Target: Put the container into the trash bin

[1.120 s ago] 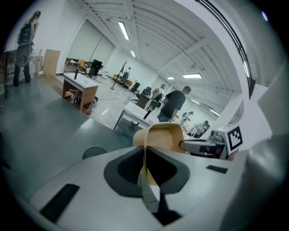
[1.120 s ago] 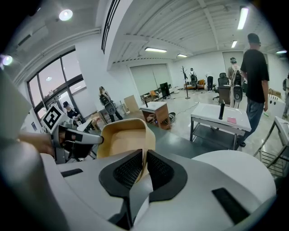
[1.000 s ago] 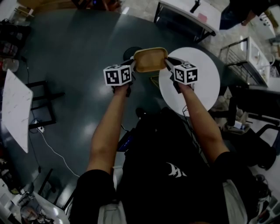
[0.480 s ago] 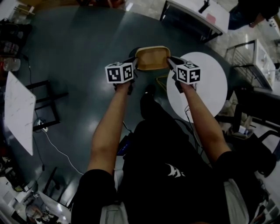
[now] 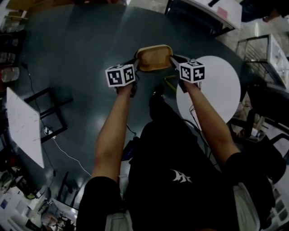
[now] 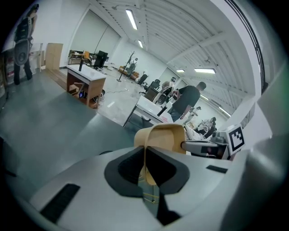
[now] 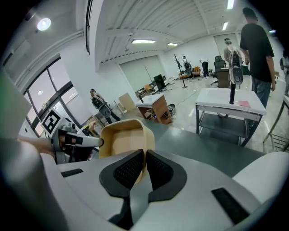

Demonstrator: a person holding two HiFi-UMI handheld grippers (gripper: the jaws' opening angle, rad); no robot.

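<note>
The person is standing on a broad stretch of dark floor (image 5: 76, 54) and holding the container (image 5: 155, 57) out in front, up in the air between the two claws. Ahead and to the left the floor is lying open. A round table (image 5: 216, 90) is sitting lower down, just right of the right arm. Farther right a long table (image 5: 212, 9) and a wire rack (image 5: 266, 54) are closing in the edge of the floor. On the left a white board (image 5: 22, 126) and a black frame (image 5: 49, 113) are standing near each other, well apart from the arms, with a cable (image 5: 63, 151) trailing across the floor beside them.

The left claw (image 5: 135, 64) is pinching the container's left rim. In its own view the claw (image 6: 145, 153) is showing narrow, its pads pressing on the thin wall of the container (image 6: 166, 135). The right claw (image 5: 173, 60) is gripping the opposite rim. In its own view this claw (image 7: 143, 158) is closing its jaws on the wall of the container (image 7: 123, 135), which is standing between the pads.

The container is a tan tub with rounded corners, its mouth is facing up, and nothing is lying inside it
</note>
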